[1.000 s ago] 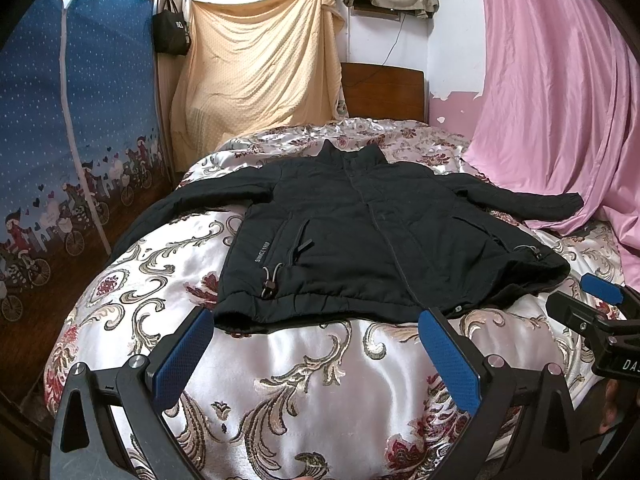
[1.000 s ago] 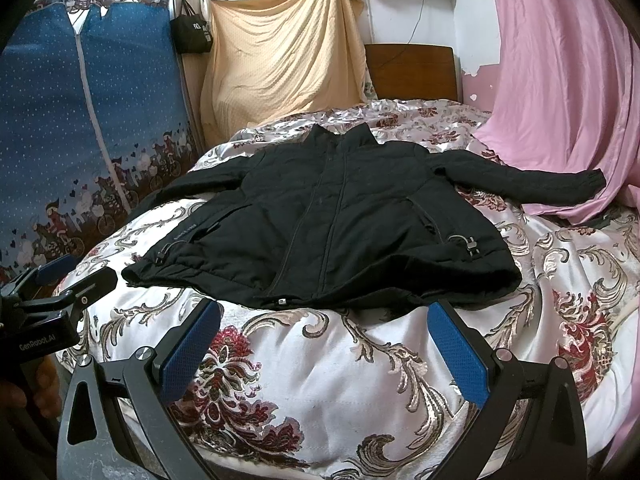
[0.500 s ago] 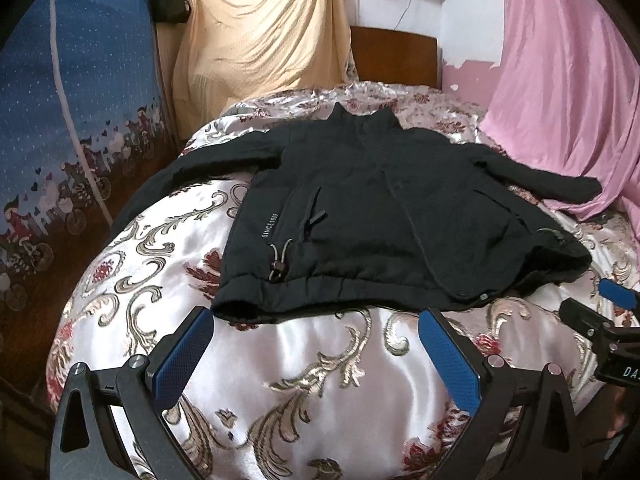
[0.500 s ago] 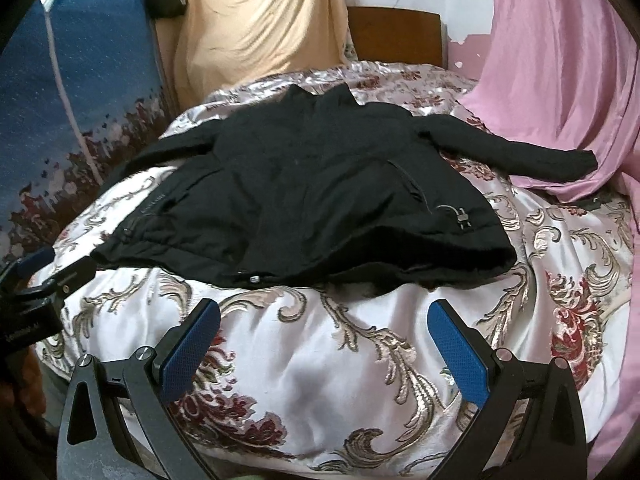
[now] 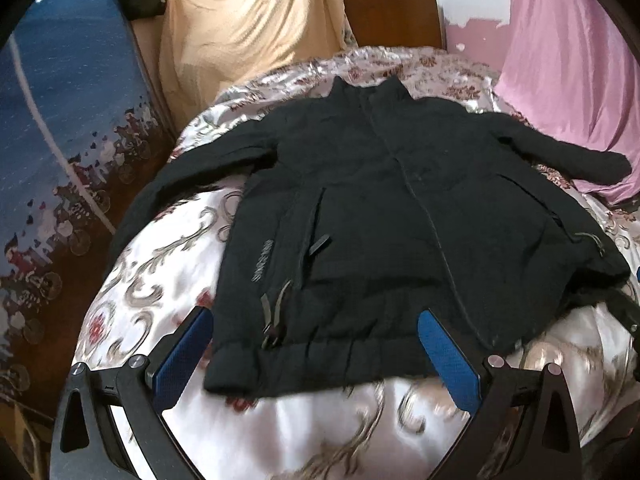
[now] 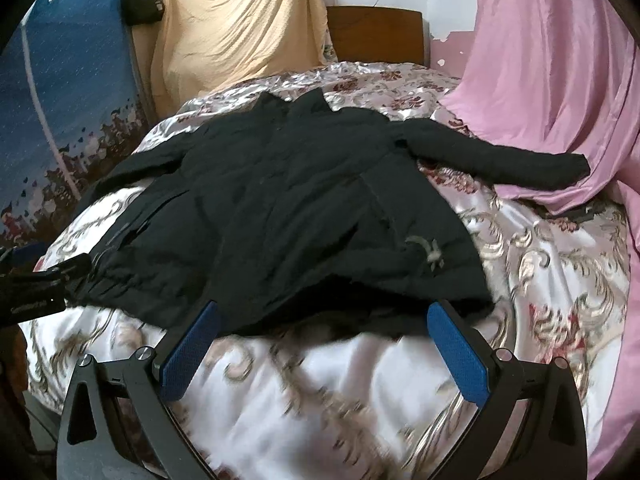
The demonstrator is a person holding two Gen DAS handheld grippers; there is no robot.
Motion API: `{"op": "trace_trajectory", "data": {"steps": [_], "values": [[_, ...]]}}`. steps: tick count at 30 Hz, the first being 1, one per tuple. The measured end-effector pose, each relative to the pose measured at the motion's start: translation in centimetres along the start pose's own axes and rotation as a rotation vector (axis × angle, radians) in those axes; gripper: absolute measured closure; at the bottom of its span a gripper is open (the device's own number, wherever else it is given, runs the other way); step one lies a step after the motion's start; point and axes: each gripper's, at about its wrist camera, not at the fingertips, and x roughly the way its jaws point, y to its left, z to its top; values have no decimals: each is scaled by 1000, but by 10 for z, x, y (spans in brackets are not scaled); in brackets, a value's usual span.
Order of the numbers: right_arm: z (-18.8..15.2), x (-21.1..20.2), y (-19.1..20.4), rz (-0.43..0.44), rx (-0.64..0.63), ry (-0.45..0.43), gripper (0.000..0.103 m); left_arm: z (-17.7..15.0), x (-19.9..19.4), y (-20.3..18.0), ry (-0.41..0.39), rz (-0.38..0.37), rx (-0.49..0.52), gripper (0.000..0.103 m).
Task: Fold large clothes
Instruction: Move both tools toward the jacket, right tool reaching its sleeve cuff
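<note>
- My left gripper (image 5: 314, 344) has its jaws spread wide, empty. The blue pads (image 5: 182, 354) sit just at the near hem of the black jacket (image 5: 384, 216), one off its left corner, the other over the hem farther right; I cannot tell whether they touch the cloth.
- My right gripper (image 6: 322, 340) is likewise wide open and holds nothing, its blue pads (image 6: 458, 354) flanking the right half of the jacket's hem.
- In the right wrist view the body of the left gripper shows at the left edge, with pale lettering too blurred to read.
- There is grey vertical lettering on the jacket front (image 5: 262, 260) beside the pocket zip; I cannot make it out.
- The jacket lies flat, front up and zipped, on the bed's floral satin bedspread (image 5: 168, 264), collar towards the wooden headboard (image 5: 394, 20), both sleeves spread out. The far sleeve end (image 6: 568, 168) rests against the pink curtain (image 6: 552, 80).
- Drawcord toggles (image 5: 274, 320) hang near the hem.
</note>
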Motion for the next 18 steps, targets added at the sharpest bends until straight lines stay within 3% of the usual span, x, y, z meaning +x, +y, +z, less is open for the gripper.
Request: {"op": "trace_trajectory", "data": {"steps": [4, 18], "values": [[27, 16, -26, -27, 20, -31, 1, 30, 23, -18, 40, -16, 19, 0], [125, 101, -139, -72, 162, -43, 1, 116, 96, -77, 29, -84, 108, 0]]}}
